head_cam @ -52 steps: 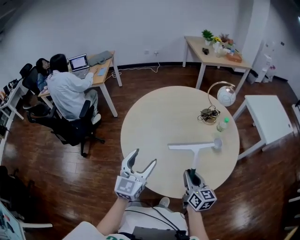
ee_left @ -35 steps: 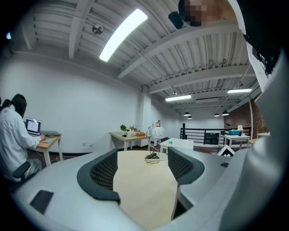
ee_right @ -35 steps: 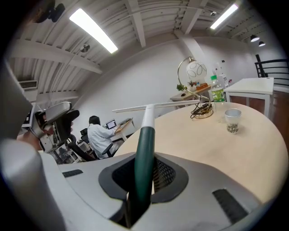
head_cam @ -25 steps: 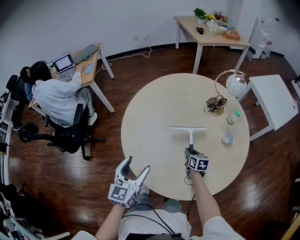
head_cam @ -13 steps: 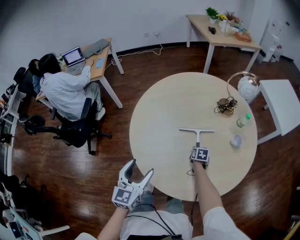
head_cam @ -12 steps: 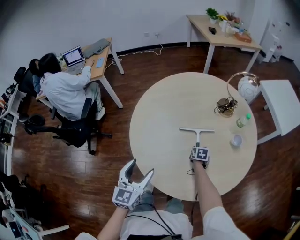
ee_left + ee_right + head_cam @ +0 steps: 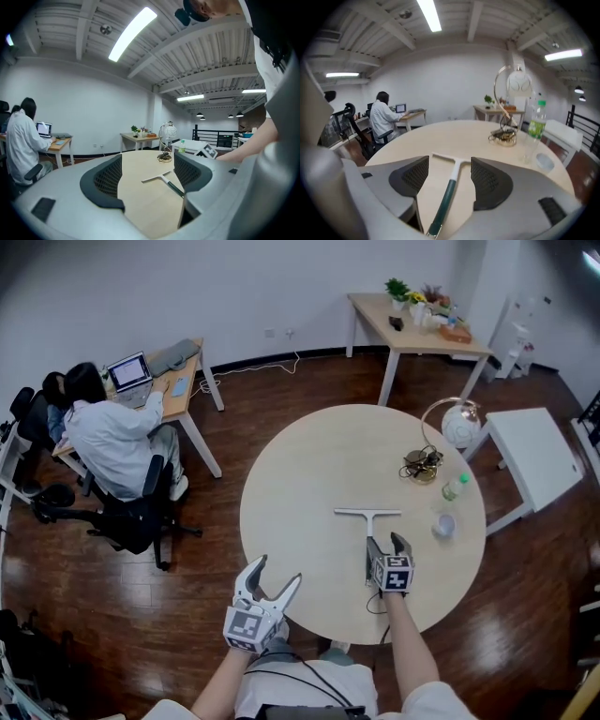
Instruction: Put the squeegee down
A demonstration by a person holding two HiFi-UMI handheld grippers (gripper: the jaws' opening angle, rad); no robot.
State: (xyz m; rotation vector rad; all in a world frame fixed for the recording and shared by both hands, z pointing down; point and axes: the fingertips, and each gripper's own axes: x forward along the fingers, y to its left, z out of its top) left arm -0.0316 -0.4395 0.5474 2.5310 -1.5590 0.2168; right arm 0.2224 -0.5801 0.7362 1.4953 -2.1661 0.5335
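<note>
The squeegee [image 7: 368, 521], with a white blade and a dark green handle, lies flat on the round beige table [image 7: 309, 465], its blade away from me. My right gripper [image 7: 386, 545] hovers just above the handle's near end. Its jaws are opening, and the handle [image 7: 447, 190] lies on the tabletop in the gap below them, untouched by the pads. My left gripper [image 7: 275, 576] stands open and empty over the table's near left edge. In the left gripper view the squeegee [image 7: 159, 177] shows beyond the gripper [image 7: 145, 171].
On the table's right side stand a globe lamp [image 7: 457, 427], a coil of cable [image 7: 420, 465], a green-capped bottle [image 7: 452, 487] and a small cup [image 7: 444, 524]. A white side table [image 7: 534, 460] is to the right. A person [image 7: 108, 432] sits at a desk at the left.
My right gripper was shut on the squeegee's handle. Now its jaws have spread and it has lifted off, leaving the squeegee lying on the table. The left gripper stayed put.
</note>
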